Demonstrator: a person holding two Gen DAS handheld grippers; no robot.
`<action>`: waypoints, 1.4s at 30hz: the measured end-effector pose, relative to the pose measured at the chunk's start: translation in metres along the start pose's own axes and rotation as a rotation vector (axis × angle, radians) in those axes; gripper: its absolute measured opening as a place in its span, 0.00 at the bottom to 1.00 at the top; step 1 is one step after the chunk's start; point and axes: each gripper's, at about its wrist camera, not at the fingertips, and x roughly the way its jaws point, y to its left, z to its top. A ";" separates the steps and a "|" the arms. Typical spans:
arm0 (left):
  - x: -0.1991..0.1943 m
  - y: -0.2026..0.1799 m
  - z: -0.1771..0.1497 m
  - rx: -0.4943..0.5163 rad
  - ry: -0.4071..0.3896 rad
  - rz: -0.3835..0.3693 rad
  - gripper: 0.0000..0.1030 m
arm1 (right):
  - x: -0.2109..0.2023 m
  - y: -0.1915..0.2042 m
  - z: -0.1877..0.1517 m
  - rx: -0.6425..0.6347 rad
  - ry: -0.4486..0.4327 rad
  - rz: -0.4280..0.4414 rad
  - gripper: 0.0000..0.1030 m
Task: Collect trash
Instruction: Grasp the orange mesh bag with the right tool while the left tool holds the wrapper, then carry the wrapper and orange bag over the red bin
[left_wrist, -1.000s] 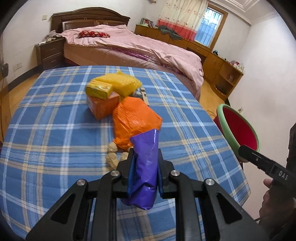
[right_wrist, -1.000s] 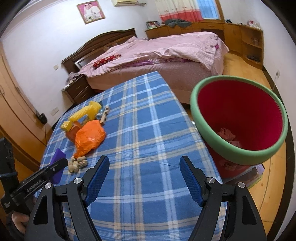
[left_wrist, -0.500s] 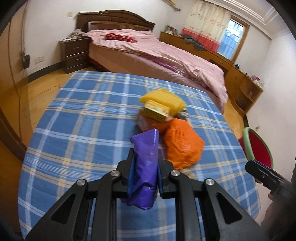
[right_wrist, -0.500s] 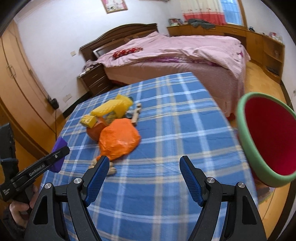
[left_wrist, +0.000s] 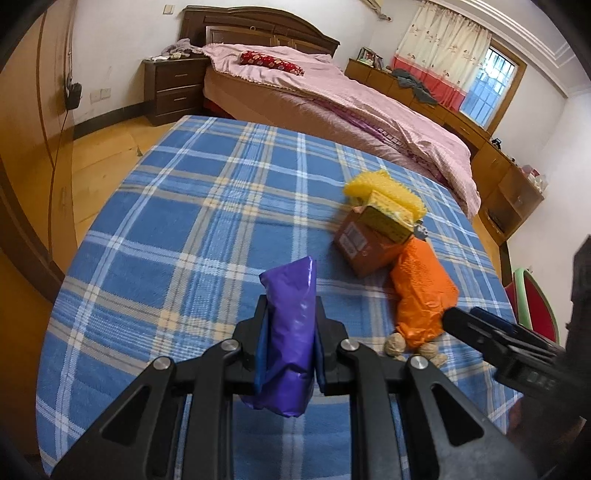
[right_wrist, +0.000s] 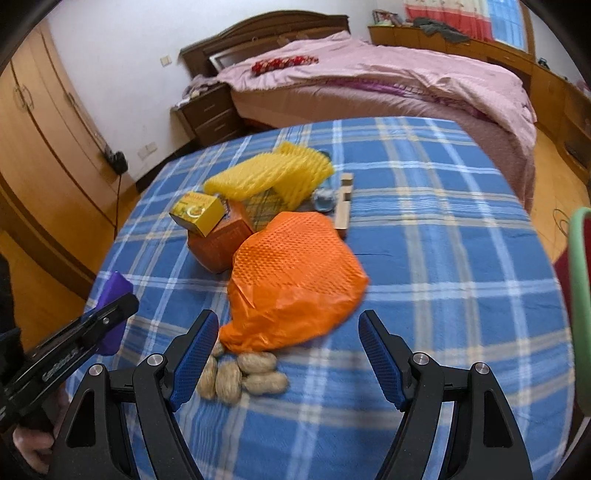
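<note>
My left gripper (left_wrist: 290, 317) is shut on a crumpled purple bag (left_wrist: 291, 332), held above the blue plaid table (left_wrist: 177, 229). In the right wrist view the same purple bag (right_wrist: 114, 314) shows at the left edge in that gripper. My right gripper (right_wrist: 286, 350) stands open just above an orange plastic bag (right_wrist: 295, 280) and several peanuts (right_wrist: 240, 376). Behind the bag lie an orange box (right_wrist: 218, 240) with a small yellow box (right_wrist: 197, 212) on it, a yellow foam net (right_wrist: 269, 177) and a wooden block (right_wrist: 343, 206). The green-rimmed red bin (left_wrist: 532, 306) stands beside the table's right edge.
A bed with a pink cover (left_wrist: 351, 107) stands beyond the table, with a dark nightstand (left_wrist: 173, 88) to its left. Wooden wardrobes (right_wrist: 40, 122) line the left wall and low cabinets (left_wrist: 498, 173) run under the window. A hand (right_wrist: 29, 443) holds the left gripper's handle.
Both grippers swung left, away from the bin, which slid to the right edge of both views. The right gripper came down close over the orange bag and peanuts. The left keeps the purple bag.
</note>
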 end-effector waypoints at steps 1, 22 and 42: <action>0.001 0.002 0.000 -0.004 0.001 -0.001 0.19 | 0.004 0.002 0.001 -0.003 0.005 -0.005 0.77; -0.006 0.001 -0.005 -0.009 0.000 -0.031 0.19 | 0.013 -0.009 -0.001 0.054 -0.016 -0.062 0.09; -0.040 -0.040 -0.010 0.051 -0.028 -0.118 0.19 | -0.084 -0.023 -0.019 0.101 -0.236 0.004 0.04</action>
